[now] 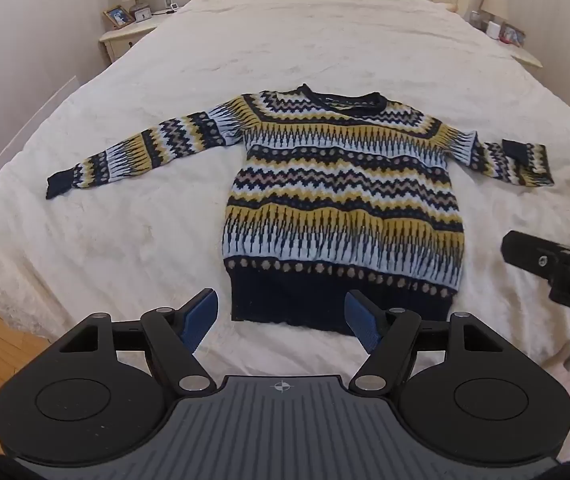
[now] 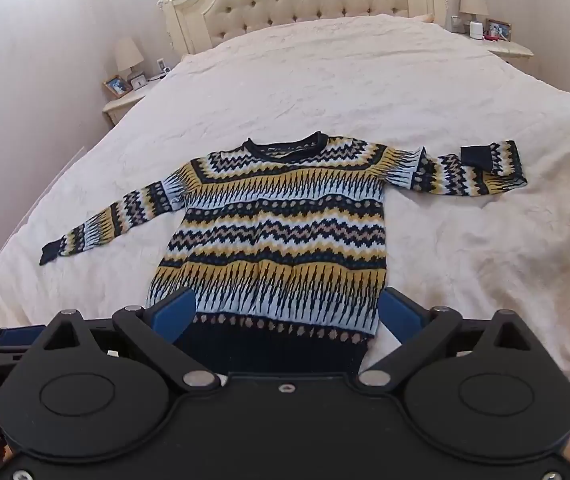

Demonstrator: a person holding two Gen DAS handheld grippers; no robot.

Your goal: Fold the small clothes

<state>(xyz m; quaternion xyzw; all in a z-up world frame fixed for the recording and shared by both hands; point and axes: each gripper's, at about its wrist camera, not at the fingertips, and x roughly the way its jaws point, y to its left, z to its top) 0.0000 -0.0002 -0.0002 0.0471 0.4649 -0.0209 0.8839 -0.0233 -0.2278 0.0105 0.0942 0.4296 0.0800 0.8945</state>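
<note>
Patterned knit sweater [image 1: 345, 200] is lying flat, face up, on the bed [image 1: 285, 40], one sleeve doubled back. Both the left gripper [image 1: 281, 316] and right gripper [image 2: 287, 312] are hovering wide open, empty. It's looking soft, floppy, stretchy; pinching the cuff [image 1: 59, 184] or hem looks best.

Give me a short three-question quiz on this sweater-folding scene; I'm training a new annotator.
1. True or false: the patterned sweater lies spread flat on the bed.
2. Which sleeve is doubled back on itself? A) left sleeve B) right sleeve
3. Fill in: both the left gripper and right gripper are ____ and hold nothing.

Key: 1 true; 2 B, its dark cuff lies folded over the sleeve; 3 open.
</note>
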